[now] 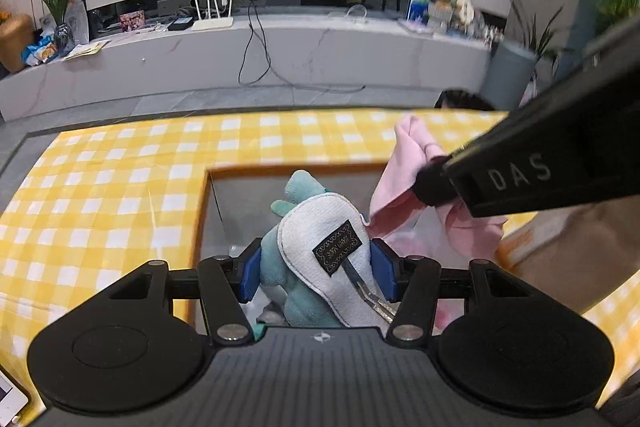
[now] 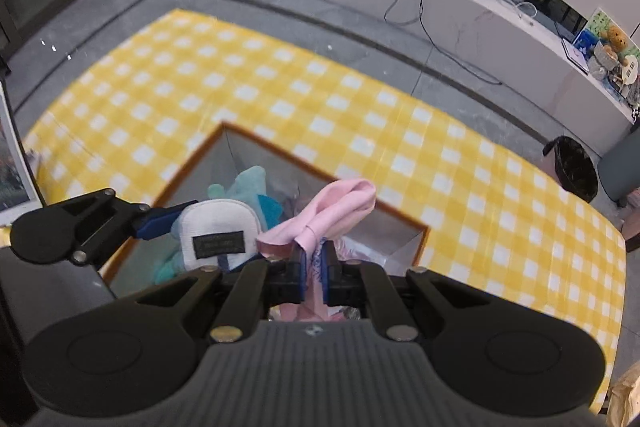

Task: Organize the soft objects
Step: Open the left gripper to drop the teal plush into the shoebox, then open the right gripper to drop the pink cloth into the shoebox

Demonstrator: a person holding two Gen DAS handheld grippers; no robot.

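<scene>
My left gripper (image 1: 318, 269) was clamped on a soft bundle: a white pouch (image 1: 320, 247) with a small dark label, pressed against a teal plush toy (image 1: 280, 267), both squeezed between my blue pads (image 1: 250, 277). I held that bundle just over the open bin (image 2: 168, 187), the brown-rimmed container with grey inner walls that sat on the yellow checked cloth (image 1: 100, 195). From my right wrist camera, the same pouch (image 2: 218, 227) and the teal plush (image 2: 250, 183) showed at the left side of the bin's opening, with my left gripper (image 2: 160, 221) reaching in from the left edge.

Further right, my right gripper (image 2: 314, 273) had its pads (image 2: 301, 275) drawn nearly together, pinching a pink cloth (image 2: 336, 203) whose loose fold rose up and draped above the bin's right half. In the left wrist view, that pink cloth (image 1: 404, 179) hung from my right gripper (image 1: 434, 183), just beside the pouch. More soft items lay inside the bin beneath, too blurred for me to name. A dark waste bin (image 2: 572, 167) stood on the floor beyond the cloth's far right edge.
</scene>
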